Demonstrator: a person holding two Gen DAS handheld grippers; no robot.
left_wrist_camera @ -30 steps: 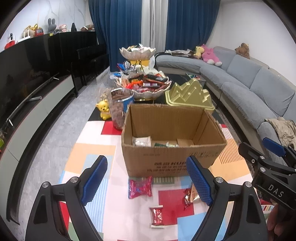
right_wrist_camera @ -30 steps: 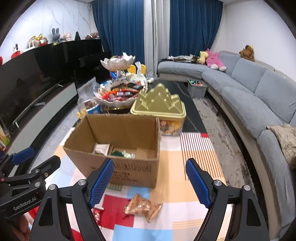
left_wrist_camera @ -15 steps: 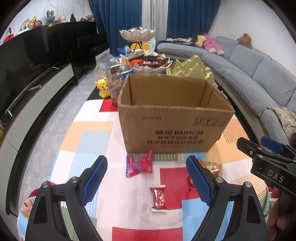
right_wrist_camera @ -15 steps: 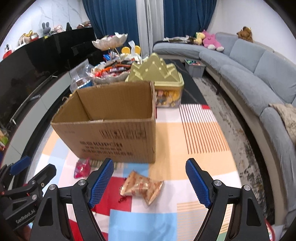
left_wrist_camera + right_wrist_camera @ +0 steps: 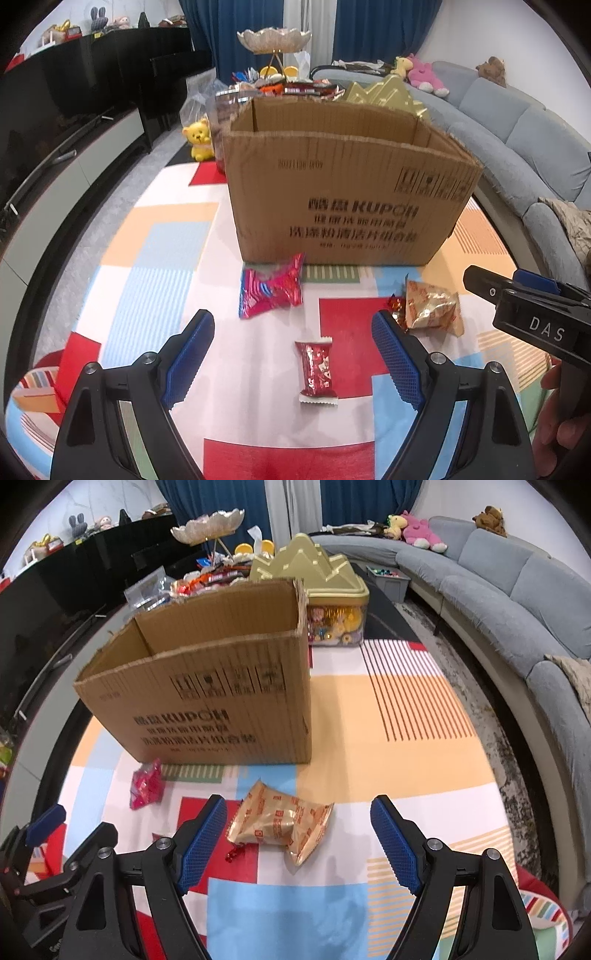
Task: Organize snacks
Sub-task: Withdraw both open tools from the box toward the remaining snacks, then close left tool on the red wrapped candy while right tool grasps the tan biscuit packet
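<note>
Blue-padded, the left tongs [image 5: 293,360] are standing wide apart with nothing between the pads, hanging over the patchwork play mat [image 5: 155,236]. Lying on the mat in the gap ahead of them is a small red-wrapped candy [image 5: 317,369], long side pointing away from the camera. Further ahead and a little left, a bigger pink-red snack packet [image 5: 271,290] is resting just beside the foot of the cardboard box [image 5: 343,192]. Off to the right, a gold and orange snack bag [image 5: 432,308] is sitting near the right pad, with a tiny red foil sweet [image 5: 394,303] tucked against its left edge.

Blue pads are likewise standing wide apart on the right tongs [image 5: 297,843], gripping nothing. The gold snack bag [image 5: 280,821] is lying crumpled on the mat between them, closer to the left pad, and the tiny red sweet [image 5: 232,853] is showing just beside that pad. The pink-red packet [image 5: 147,784] is lying further left, near the box corner.

The box [image 5: 207,698] is standing upright and open-topped on the mat, dark print across its near face; its inside is not showing from either view. Behind it a gold-lidded tin [image 5: 321,587] is sitting on a dark low table, beside tiered shell-shaped dishes [image 5: 207,526] piled with more sweets. A grey sofa [image 5: 517,590] is curving along the right, and a yellow bear figure [image 5: 199,138] is sitting on the floor to the left of the box.
</note>
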